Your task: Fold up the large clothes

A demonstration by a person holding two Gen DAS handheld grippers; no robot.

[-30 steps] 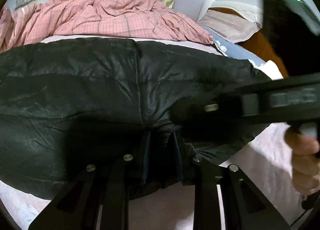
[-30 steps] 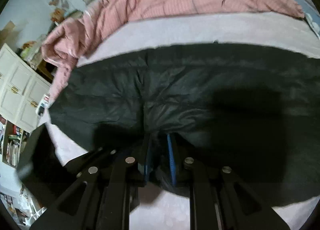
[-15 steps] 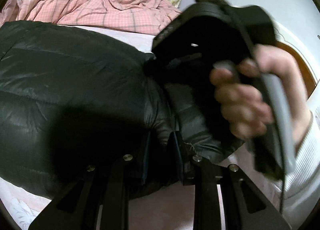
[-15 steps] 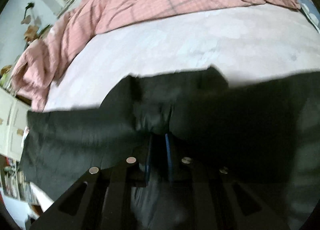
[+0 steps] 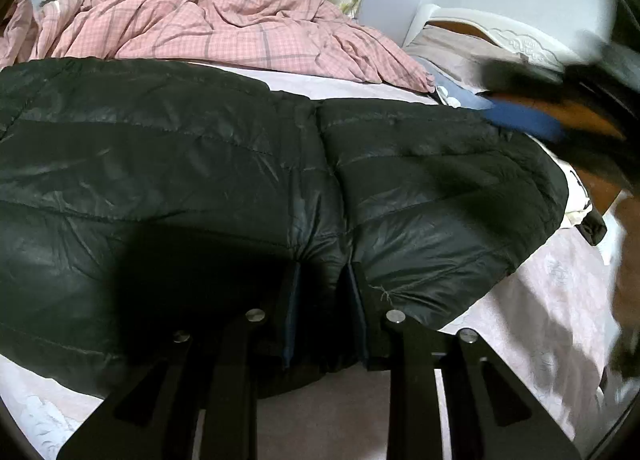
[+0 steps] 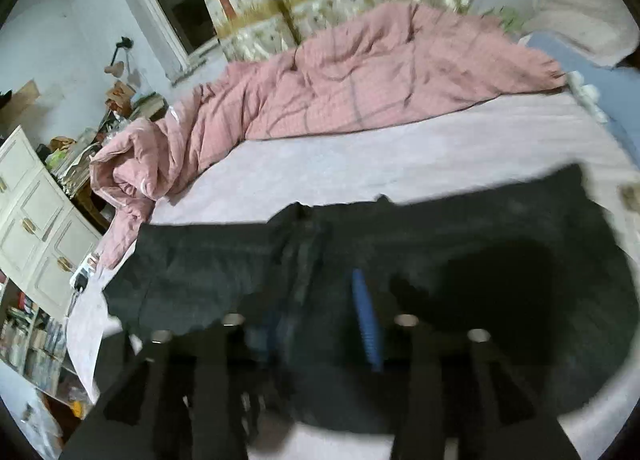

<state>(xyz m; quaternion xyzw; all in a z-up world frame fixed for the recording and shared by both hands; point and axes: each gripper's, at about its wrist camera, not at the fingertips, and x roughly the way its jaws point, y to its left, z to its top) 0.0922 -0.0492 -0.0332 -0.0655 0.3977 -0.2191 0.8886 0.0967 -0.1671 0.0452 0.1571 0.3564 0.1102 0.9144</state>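
A large black quilted down jacket (image 5: 180, 163) lies folded across the pale pink bed sheet (image 5: 532, 312). My left gripper (image 5: 322, 284) is shut on a pinch of the jacket's near edge. In the right wrist view the jacket (image 6: 400, 244) is blurred below my right gripper (image 6: 320, 300), whose blue-padded fingers (image 6: 366, 316) stand apart with no fabric between them. The right gripper and hand show as a dark blur at the right edge of the left wrist view (image 5: 600, 111).
A crumpled pink checked duvet (image 5: 224, 35) lies along the far side of the bed. Pillows (image 5: 460, 47) and a headboard are at the right. A white drawer cabinet (image 6: 36, 215) and cluttered shelves stand at the bed's left end. Curtains hang behind.
My right gripper carried its part of the jacket across, let go and opened, and lifted away to the right. My left gripper kept its hold in place.
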